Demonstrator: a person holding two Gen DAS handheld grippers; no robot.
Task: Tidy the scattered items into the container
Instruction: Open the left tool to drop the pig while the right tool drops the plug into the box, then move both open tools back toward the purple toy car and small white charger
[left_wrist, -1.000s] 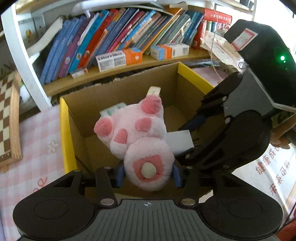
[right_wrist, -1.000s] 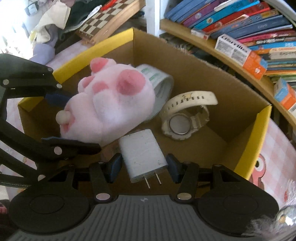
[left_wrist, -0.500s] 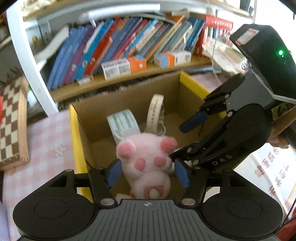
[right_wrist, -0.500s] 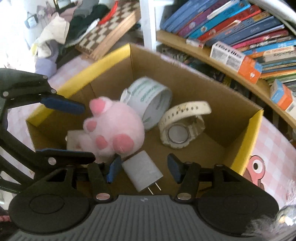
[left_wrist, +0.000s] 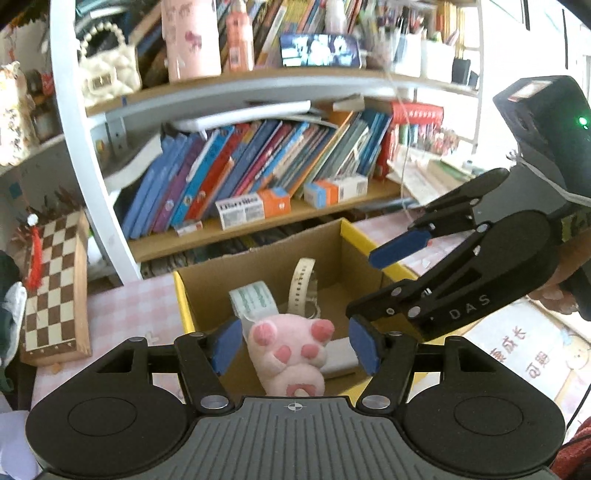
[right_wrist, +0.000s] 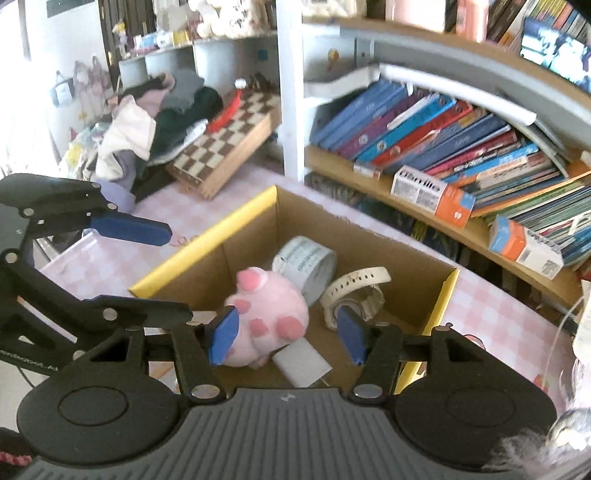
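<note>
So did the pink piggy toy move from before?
Yes. The pink plush toy dropped out of the left gripper onto the cardboard box floor, beside the tape roll.

Leaning books (left_wrist: 258, 173), chessboard (left_wrist: 55, 284), medicine boxes (right_wrist: 432, 190), piled clothes (right_wrist: 155, 122)

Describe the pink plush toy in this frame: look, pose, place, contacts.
The pink plush toy is soft and fuzzy, pale pink with darker pink paw pads. It lies loose inside the cardboard box, held by neither gripper. It leans against the tape roll and partly covers the white charger.
</note>
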